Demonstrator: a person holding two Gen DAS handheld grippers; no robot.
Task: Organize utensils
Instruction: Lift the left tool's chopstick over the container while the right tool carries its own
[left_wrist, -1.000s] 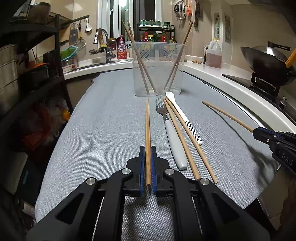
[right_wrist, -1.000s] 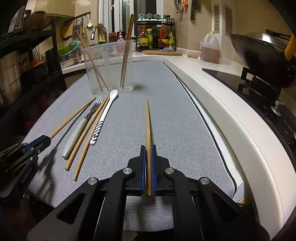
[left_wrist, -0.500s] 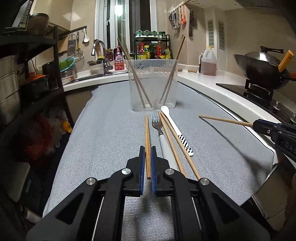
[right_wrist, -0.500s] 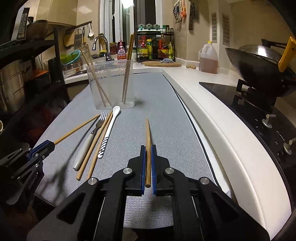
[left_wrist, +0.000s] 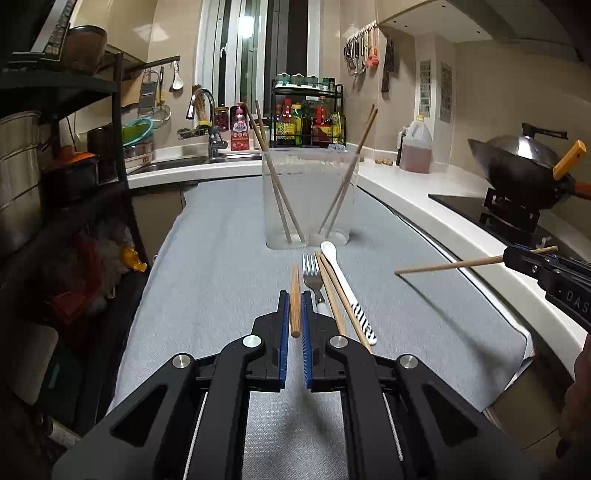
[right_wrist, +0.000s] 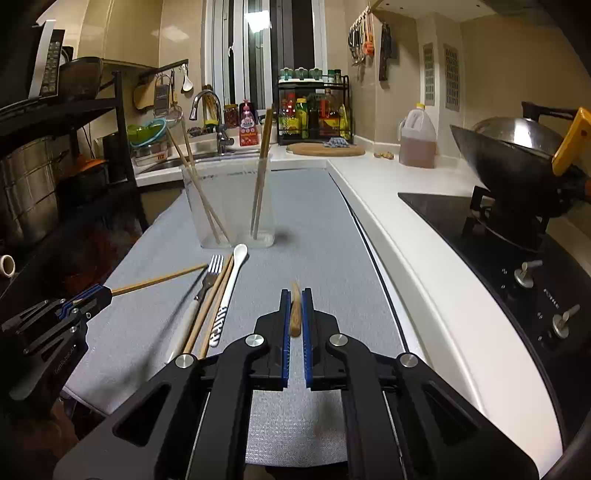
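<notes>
We see the left gripper (left_wrist: 294, 314) with its jaws pinching one wooden chopstick (left_wrist: 294, 295), which lies straight along the gap between the blue pads and sticks out ahead of the jaws, its tip clear above the grey cloth (left_wrist: 221, 258) on the table. The right gripper (right_wrist: 294, 314) has its jaws pressed on a second chopstick (right_wrist: 294, 310) in the same way; in the left wrist view this stick (left_wrist: 450, 264) points across, lifted over the cloth with its shadow below it.

Ahead of the left jaws and just to their right lie a fork (left_wrist: 312, 273), two more loose chopsticks (left_wrist: 332, 291) and a white spoon (left_wrist: 341, 280) with a striped handle, side by side and close together on the cloth. Seen from the right jaws, this group is ahead to the left. Beyond them stands the clear container (left_wrist: 309, 195), upright, with two chopsticks leaning in its left part and two in its right part.

The cloth directly ahead of the right jaws is bare up to the container. To the right of the right jaws the cloth ends at a dark edge line, then comes the white counter (right_wrist: 424, 236) and the black stove (right_wrist: 498, 240) with a wok (right_wrist: 517, 155). To the left of the left jaws the cloth edge drops near a dark shelf rack (left_wrist: 74, 155)
</notes>
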